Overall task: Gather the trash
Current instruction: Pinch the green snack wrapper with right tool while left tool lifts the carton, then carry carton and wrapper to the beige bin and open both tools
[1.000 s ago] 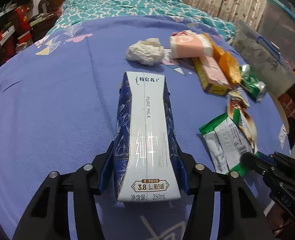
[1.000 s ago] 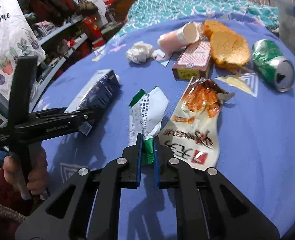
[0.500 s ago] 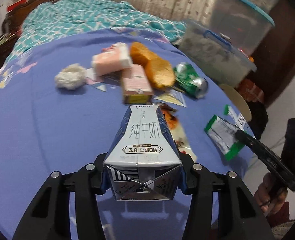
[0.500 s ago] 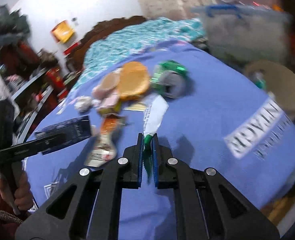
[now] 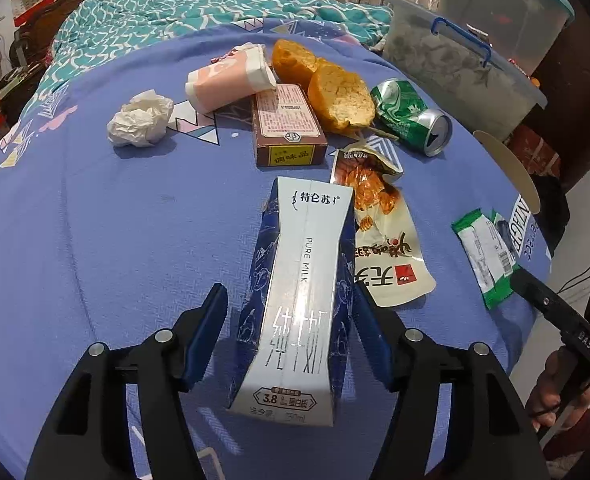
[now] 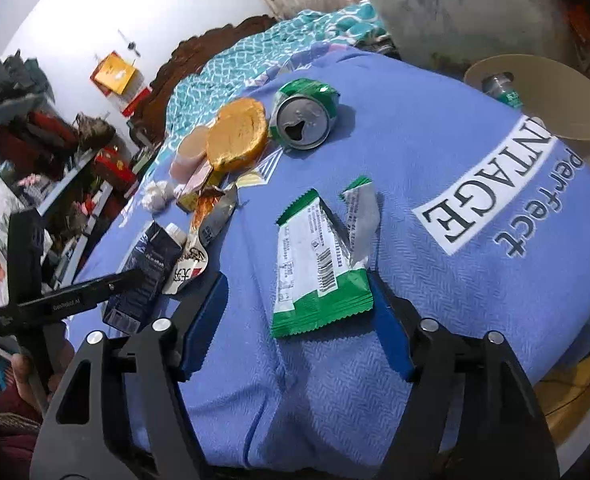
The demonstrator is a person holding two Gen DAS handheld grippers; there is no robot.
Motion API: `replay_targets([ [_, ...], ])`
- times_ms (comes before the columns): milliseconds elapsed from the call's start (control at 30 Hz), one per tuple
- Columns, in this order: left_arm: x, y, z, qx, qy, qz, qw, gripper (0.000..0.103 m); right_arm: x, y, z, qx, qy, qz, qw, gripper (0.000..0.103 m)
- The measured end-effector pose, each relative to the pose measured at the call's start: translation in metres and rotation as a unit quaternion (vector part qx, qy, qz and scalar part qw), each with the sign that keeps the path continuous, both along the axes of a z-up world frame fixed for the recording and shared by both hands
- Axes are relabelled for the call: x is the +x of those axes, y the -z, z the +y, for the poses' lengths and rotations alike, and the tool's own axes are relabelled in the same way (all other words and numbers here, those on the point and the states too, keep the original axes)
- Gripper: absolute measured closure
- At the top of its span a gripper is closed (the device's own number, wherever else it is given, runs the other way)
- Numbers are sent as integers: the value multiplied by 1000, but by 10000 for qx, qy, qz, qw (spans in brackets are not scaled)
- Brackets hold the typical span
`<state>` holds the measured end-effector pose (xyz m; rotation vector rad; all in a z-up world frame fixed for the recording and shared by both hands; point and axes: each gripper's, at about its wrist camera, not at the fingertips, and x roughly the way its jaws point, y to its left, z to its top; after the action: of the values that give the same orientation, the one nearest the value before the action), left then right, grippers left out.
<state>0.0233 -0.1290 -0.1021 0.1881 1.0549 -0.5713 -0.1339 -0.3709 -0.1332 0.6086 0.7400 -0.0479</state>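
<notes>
A blue and white milk carton [image 5: 299, 280] lies lengthwise between the fingers of my left gripper [image 5: 289, 296]. The jaws are opening: there is a gap at the left pad, and the right pad sits close by the carton's side. In the right wrist view a green and white wrapper [image 6: 315, 272] lies flat on the blue cloth [image 6: 415, 184] between the fingers of my right gripper [image 6: 297, 284]. Those jaws are also opening, and neither pad touches the wrapper. A tan round bin [image 6: 567, 92] with a bottle inside stands past the cloth's far right edge.
Further back on the cloth lie a crumpled tissue [image 5: 141, 118], a pink cup [image 5: 227, 80], a brown box [image 5: 289, 128], bread [image 5: 339, 96], a crushed green can [image 5: 411, 116] and a snack bag [image 5: 379, 232]. Clear storage boxes [image 5: 455, 60] stand at the right.
The right jaws opened and let go of the green wrapper, which now lies on the cloth. The left jaws loosened from the milk carton. Both hands swung towards the bin side.
</notes>
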Motion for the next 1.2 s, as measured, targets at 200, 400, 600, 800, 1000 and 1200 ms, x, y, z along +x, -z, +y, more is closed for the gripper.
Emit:
replay_targets([
  [200, -8, -6, -3, -6, 67, -210, 9998, 53, 7, 6, 9, -429, -53, 190, 9989, 82],
  [400, -4, -39, 0, -676, 12, -345, 9971, 54, -4, 0, 1, -716, 292, -79, 9970, 94],
  [600, -4, -54, -63, -906, 670, -362, 9930, 54, -13, -9, -37, -892, 921, -287, 9913, 95],
  [800, 2, -47, -170, -1078, 1529, -138, 9822, 54, -23, -3, -110, -458, 1697, -276, 9840, 95],
  [1000, 1, -22, -275, -958, 2231, 302, 9696, 54, -28, 10, -177, 43, 2398, -57, 9708, 95],
  [1200, 6, -18, -347, -992, 2505, 341, 9624, 54, -19, 7, -214, -143, 2798, 60, 9599, 94],
])
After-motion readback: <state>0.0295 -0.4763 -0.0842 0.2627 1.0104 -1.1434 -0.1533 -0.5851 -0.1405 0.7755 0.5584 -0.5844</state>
